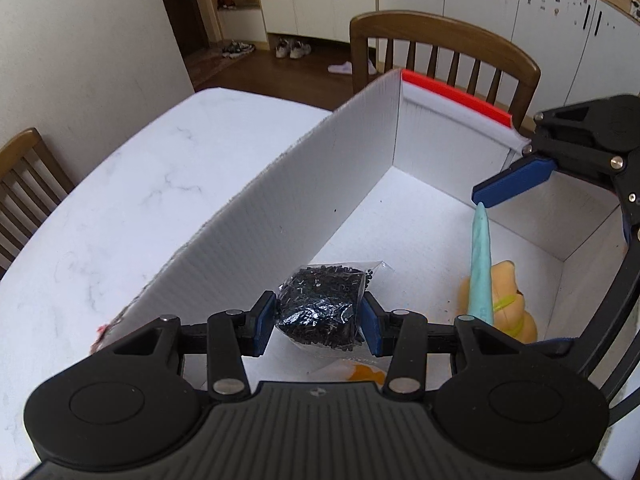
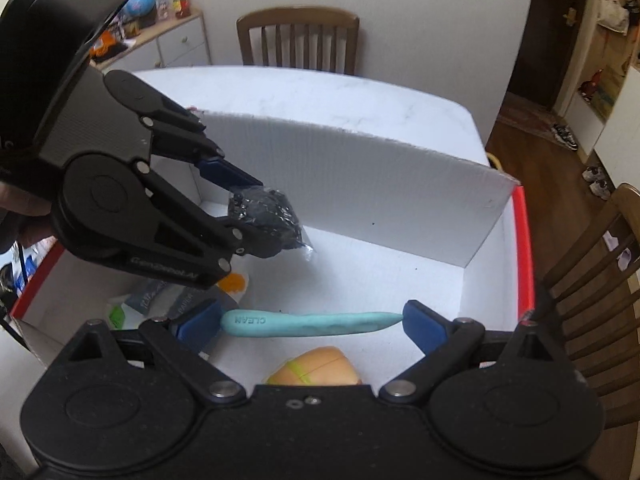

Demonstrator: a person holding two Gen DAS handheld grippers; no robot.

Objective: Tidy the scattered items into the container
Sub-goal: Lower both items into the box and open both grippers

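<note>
I see the clear bag of black beads pinched between my left gripper's blue pads, hanging over the white box's interior. My right gripper clamps the pale blue stick marked CLEAN end to end, jaws spread wide around its length, also above the box floor. Below lie an orange plush toy and some packets. The box sits on a white marble table flanked by wooden chairs.
</note>
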